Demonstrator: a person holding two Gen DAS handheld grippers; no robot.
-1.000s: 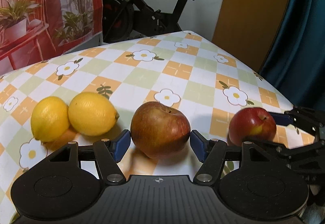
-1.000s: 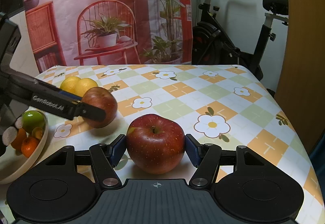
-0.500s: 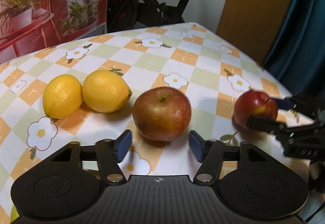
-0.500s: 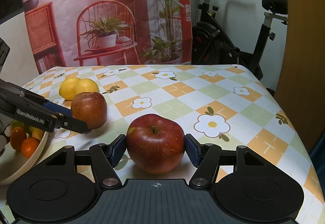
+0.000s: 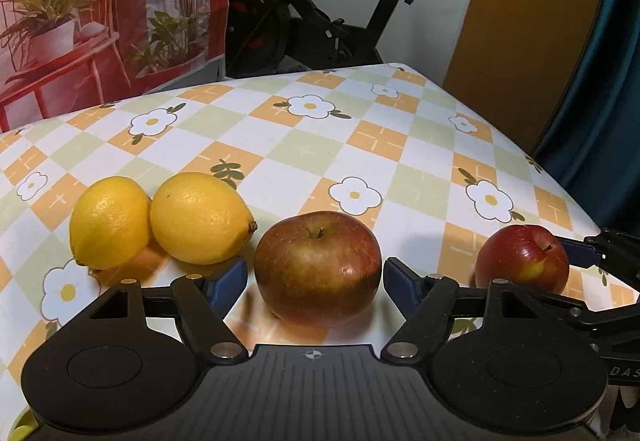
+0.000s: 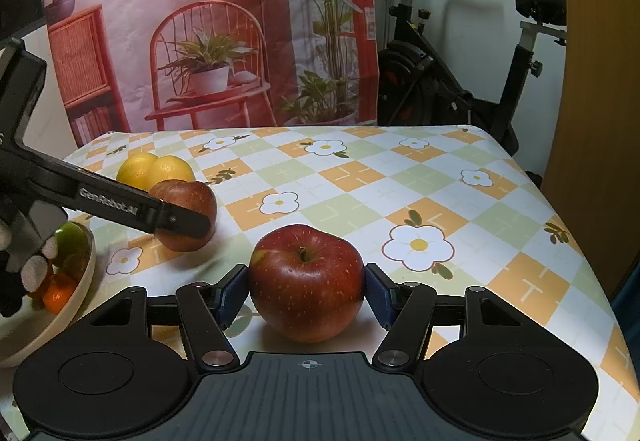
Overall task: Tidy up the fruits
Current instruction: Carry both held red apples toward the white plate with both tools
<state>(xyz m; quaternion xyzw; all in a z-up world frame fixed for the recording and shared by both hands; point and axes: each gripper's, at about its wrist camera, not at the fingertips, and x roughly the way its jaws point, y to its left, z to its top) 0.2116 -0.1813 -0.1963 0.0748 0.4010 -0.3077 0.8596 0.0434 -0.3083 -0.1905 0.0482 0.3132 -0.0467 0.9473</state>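
Two apples sit on the checked tablecloth (image 5: 304, 153). The left gripper (image 5: 316, 281) is spreading its jaws around the brownish apple (image 5: 318, 267), blue pads clear of the skin on both sides. Left of it lie two lemons (image 5: 160, 221), touching. The right gripper (image 6: 306, 295) pinches the red apple (image 6: 306, 281), which seems to rest on the cloth, its underside hidden by the gripper body. At the near left, a bowl (image 6: 48, 325) of small fruit is cut off by the frame and partly hidden behind a gloved hand (image 6: 24, 261).
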